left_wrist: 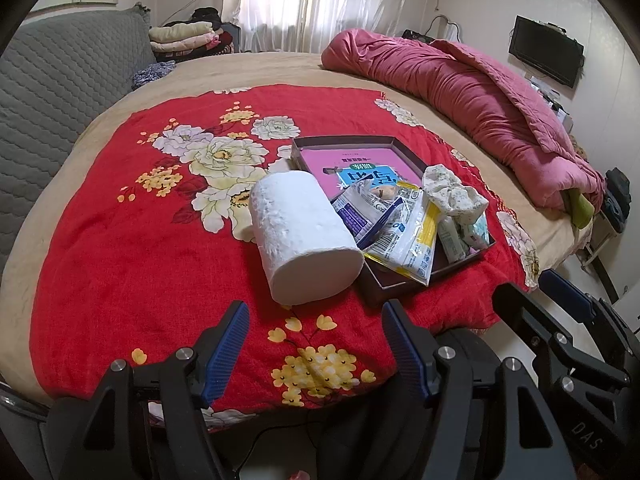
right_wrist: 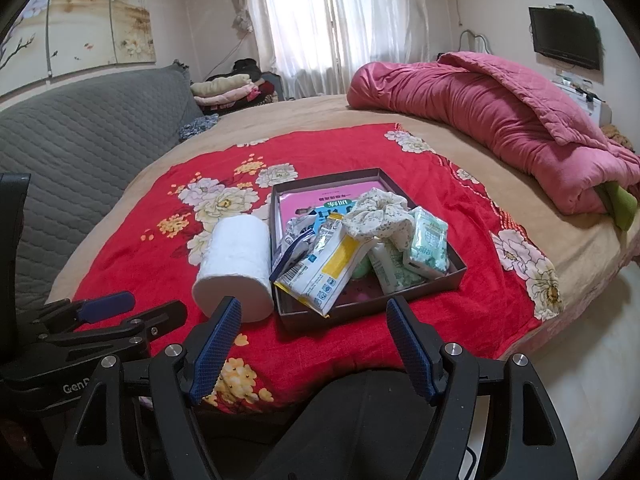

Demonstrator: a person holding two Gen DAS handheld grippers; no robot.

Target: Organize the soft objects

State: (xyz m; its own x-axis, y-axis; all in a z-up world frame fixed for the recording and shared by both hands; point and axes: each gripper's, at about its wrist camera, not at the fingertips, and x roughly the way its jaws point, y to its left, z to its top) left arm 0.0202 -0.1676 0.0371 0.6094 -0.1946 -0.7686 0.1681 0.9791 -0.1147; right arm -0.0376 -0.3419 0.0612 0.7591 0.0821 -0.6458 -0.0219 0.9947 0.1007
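Observation:
A white tissue roll (left_wrist: pixel 304 236) lies on its side on the red flowered cloth (left_wrist: pixel 140 240), against the left wall of a dark shallow box (left_wrist: pixel 404 280). The box holds a pink booklet (left_wrist: pixel 352 160), several tissue packets (left_wrist: pixel 408 240) and a cream scrunchie (left_wrist: pixel 456 196). In the right wrist view the roll (right_wrist: pixel 236 268), the box (right_wrist: pixel 360 312), the yellow-and-white packet (right_wrist: pixel 324 272), the green packet (right_wrist: pixel 430 246) and the scrunchie (right_wrist: pixel 380 212) all show. My left gripper (left_wrist: pixel 316 312) is open and empty, just short of the roll. My right gripper (right_wrist: pixel 316 308) is open and empty, before the box's near wall.
A rolled pink quilt (left_wrist: pixel 480 92) lies across the far right of the bed. A grey quilted headboard (left_wrist: pixel 52 92) stands at left, folded blankets (left_wrist: pixel 188 38) behind it. A wall TV (right_wrist: pixel 564 38) hangs at right. The bed edge and floor (right_wrist: pixel 580 360) are at right.

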